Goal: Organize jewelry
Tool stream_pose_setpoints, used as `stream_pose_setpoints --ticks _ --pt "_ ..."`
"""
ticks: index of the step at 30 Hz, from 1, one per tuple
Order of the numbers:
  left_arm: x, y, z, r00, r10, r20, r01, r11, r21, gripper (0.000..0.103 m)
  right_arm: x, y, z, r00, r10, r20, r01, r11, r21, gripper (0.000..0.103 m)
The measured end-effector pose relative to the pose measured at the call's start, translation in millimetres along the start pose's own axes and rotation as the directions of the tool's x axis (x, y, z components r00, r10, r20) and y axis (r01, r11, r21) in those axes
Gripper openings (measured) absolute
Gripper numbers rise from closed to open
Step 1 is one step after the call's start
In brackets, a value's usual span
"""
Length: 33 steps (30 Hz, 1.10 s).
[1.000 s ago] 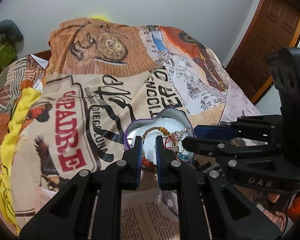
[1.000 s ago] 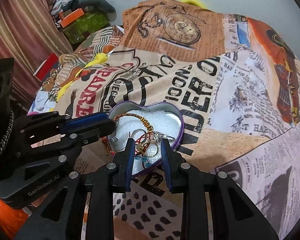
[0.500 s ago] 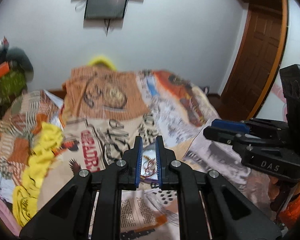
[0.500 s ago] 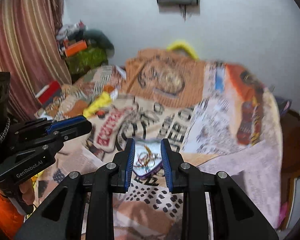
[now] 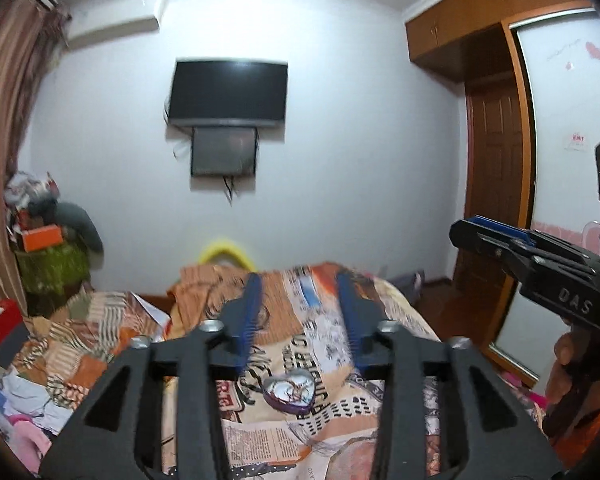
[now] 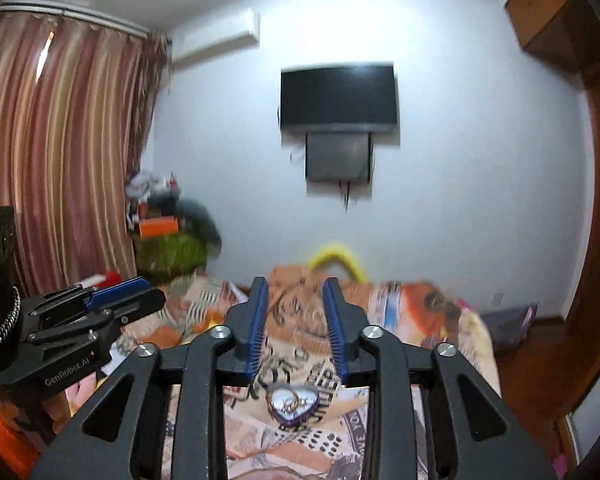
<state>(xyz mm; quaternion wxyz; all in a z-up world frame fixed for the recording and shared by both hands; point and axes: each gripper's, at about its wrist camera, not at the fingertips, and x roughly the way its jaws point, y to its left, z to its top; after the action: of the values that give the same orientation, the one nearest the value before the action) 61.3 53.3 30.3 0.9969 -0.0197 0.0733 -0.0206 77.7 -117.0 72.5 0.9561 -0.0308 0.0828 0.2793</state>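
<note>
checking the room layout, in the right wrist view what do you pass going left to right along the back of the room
striped curtain → air conditioner → wall-mounted tv → wooden cabinet

Support: bed (image 5: pixel 400 312) under a newsprint-patterned orange and cream cloth cover, lower centre of both views.
On it: purple heart-shaped tin (image 5: pixel 289 393) with white lining, holding tangled jewelry (image 6: pixel 294 402).
Far end: yellow curved item (image 6: pixel 334 258), blurred.
</note>
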Motion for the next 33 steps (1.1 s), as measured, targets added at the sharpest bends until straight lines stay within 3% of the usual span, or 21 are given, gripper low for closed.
stream_pose_setpoints --ticks 7,12,33 --pt "-31 -13 -5 0.993 0.077 0.087 -0.08 0.996 0.032 0.089 -16 8 -11 0.991 -0.106 0.076 0.105 0.994 0.015 0.083" --pt "-37 -14 -9 0.988 0.099 0.116 -0.1 0.995 0.007 0.102 -25 9 -13 0.98 -0.174 0.095 0.171 0.984 0.04 0.102" --pt "-45 -19 -19 0.989 0.116 0.091 -0.117 0.993 0.002 0.102 -49 8 -21 0.98 -0.178 0.084 0.174 0.983 0.05 0.103"
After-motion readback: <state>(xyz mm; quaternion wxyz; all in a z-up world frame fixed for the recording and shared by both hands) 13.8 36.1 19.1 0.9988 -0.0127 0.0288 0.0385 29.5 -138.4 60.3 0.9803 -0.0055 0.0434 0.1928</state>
